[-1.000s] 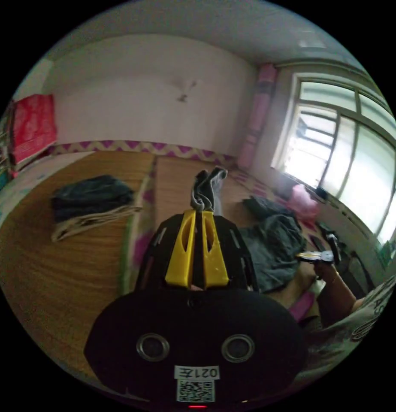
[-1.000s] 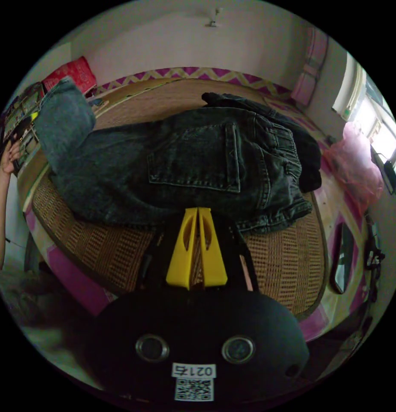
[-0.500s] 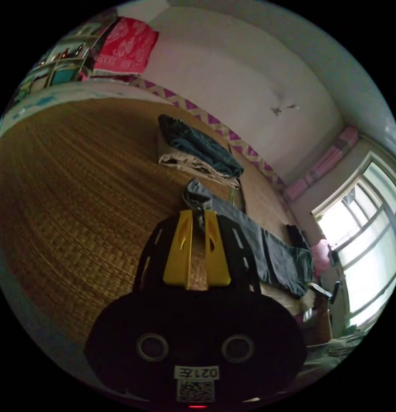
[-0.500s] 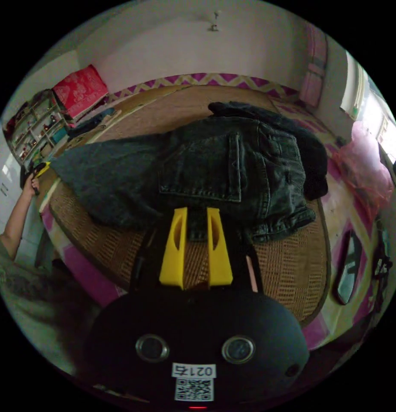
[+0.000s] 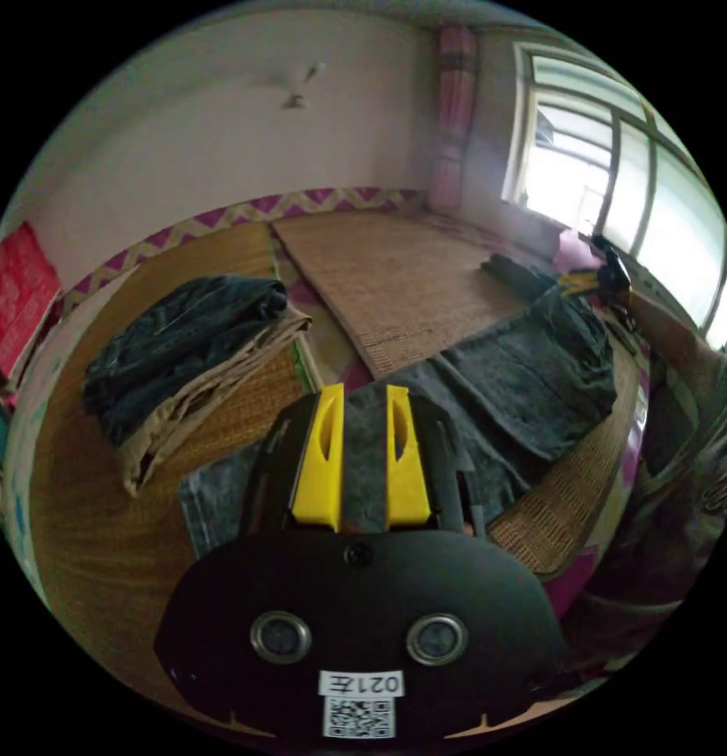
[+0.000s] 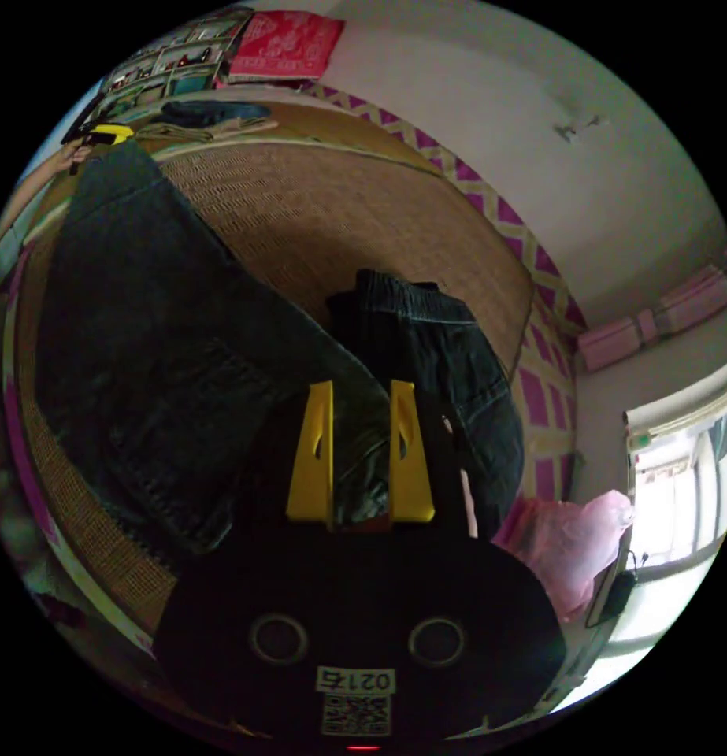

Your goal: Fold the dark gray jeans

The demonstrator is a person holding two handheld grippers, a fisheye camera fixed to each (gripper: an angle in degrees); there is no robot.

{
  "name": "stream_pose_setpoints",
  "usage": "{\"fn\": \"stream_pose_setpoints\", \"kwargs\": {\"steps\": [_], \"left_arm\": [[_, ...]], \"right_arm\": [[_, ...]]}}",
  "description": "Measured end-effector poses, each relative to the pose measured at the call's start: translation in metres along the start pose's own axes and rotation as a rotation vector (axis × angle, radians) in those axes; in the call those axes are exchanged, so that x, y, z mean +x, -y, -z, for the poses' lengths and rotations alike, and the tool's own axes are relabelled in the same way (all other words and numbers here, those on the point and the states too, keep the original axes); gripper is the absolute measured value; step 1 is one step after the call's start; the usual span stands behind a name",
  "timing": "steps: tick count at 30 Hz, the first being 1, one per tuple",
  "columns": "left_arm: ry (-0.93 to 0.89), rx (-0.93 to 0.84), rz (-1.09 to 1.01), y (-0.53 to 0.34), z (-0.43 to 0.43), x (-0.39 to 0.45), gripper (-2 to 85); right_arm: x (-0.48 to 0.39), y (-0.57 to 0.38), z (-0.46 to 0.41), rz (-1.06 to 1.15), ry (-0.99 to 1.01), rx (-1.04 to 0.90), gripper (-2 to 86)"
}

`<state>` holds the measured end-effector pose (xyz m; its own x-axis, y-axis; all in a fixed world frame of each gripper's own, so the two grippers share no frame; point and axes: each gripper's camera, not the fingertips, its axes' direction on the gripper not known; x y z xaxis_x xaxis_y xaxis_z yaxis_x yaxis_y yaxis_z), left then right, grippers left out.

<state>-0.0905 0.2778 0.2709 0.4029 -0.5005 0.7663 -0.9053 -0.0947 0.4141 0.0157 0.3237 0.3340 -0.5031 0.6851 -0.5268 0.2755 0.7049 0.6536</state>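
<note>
One pair of jeans lies spread on the mat. Two tools are in play: the left with two yellow jaws, the right with two more. One stack of folded clothes sits aside, one dark garment by the jeans, one pink bag, one red cloth.

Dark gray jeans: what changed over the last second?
Left gripper let go of the leg end it held raised; the dark gray jeans now lie flat on the woven mat. Right gripper went from shut to open. The folded stack stayed put.
</note>
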Motion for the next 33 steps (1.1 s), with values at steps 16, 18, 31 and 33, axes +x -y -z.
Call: {"fn": "stream_pose_setpoints", "kwargs": {"steps": [16, 18, 31, 33], "left_arm": [[-0.055, -0.250, -0.246, -0.012, -0.006, 0.004, -0.1], [-0.051, -0.119, -0.220, -0.026, 0.025, 0.004, -0.8], [-0.179, 0.324, -0.243, -0.213, 0.252, 0.088, -0.9], [-0.228, 0.280, -0.202, -0.254, 0.259, 0.106, -0.9]], "right_arm": [[0.030, -0.018, 0.066, 0.034, 0.152, 0.080, -0.7], [0.033, -0.029, 0.080, 0.013, 0.156, 0.107, -0.7], [-0.032, -0.253, 0.272, -0.054, 0.363, 0.473, 0.9], [-0.069, -0.294, 0.273, -0.053, 0.414, 0.388, 0.2]]}}
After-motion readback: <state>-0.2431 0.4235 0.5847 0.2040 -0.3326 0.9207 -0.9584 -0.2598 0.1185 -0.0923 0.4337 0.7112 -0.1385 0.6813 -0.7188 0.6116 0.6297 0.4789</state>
